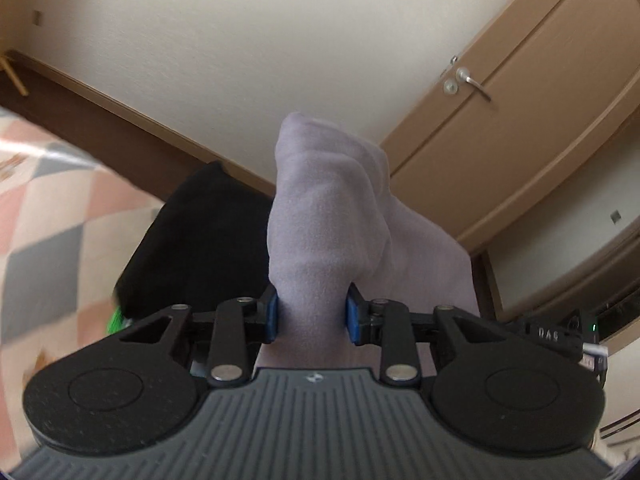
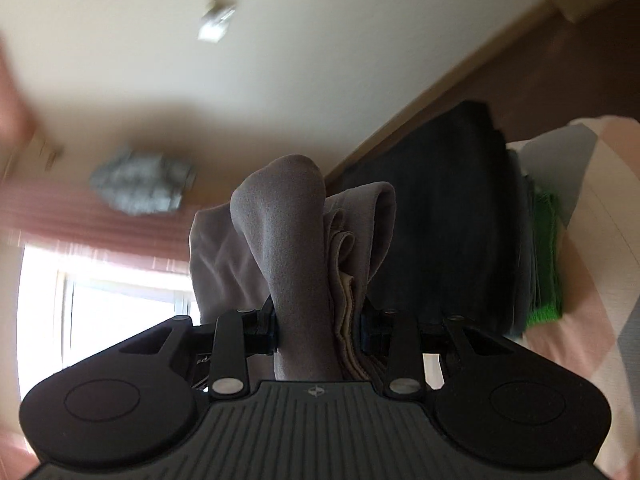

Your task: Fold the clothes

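Gripping a bunched fold of pale lilac-grey cloth (image 1: 328, 216), the left gripper (image 1: 311, 314) has its jaws closed narrow on the fabric, blue pads (image 1: 272, 316) pressing it from both sides. The cloth rises forward from the jaws, its long axis running straight away from the camera. The right gripper (image 2: 318, 326) likewise pinches the cloth (image 2: 288, 240), jaws narrow around a thick roll of it, with layered edges showing just beside. Behind the cloth lies a stack of folded clothes (image 2: 448, 220), dark on top with green beneath, on a pink and grey checked bed cover (image 1: 44, 216). Only the left view shows a wooden door (image 1: 520, 100) with a metal handle; only the right view shows a bright window (image 2: 104, 312) and pink curtain (image 2: 100, 224).
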The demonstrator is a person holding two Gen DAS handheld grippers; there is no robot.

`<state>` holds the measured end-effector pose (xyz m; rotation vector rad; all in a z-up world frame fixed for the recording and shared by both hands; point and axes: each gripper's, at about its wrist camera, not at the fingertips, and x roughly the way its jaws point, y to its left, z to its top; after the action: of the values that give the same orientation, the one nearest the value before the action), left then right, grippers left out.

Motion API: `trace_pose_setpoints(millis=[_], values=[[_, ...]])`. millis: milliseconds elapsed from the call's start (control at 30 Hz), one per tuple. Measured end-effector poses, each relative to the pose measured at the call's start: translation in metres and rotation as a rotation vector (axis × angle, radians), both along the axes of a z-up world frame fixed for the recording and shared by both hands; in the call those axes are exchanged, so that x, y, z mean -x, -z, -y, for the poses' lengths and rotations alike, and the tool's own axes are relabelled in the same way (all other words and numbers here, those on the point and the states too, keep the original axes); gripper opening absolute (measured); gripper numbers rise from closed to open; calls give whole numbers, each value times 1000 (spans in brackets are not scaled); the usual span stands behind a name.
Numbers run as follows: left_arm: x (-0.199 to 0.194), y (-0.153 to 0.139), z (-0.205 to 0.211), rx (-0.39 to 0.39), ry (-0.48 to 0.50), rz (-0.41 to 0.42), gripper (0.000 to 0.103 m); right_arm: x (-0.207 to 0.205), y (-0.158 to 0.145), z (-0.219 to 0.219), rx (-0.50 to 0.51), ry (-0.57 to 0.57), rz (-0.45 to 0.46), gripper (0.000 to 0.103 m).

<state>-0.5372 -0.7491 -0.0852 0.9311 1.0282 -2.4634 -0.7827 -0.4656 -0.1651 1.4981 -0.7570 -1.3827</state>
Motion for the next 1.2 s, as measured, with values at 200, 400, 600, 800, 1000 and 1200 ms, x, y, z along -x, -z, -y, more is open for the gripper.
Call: trace_pose_setpoints(millis=[200,400,600,800,1000,1200], values=[[69,9,45,2,105,69,27,26,26,31,-44,110,93,35],[94,42,72,-44,133,125,28,35,52,50,-122,122,149,35],[93,85,89,-103,120,148,29,42,68,67,-181,81,142,35],[76,100,98,-151,80,104,31,50,73,76,-202,27,91,40],[57,98,99,-79,-10,171,36,50,28,73,-237,-97,-209,56],[30,56,58,156,-77,171,35,23,-39,60,-191,-158,-801,57]])
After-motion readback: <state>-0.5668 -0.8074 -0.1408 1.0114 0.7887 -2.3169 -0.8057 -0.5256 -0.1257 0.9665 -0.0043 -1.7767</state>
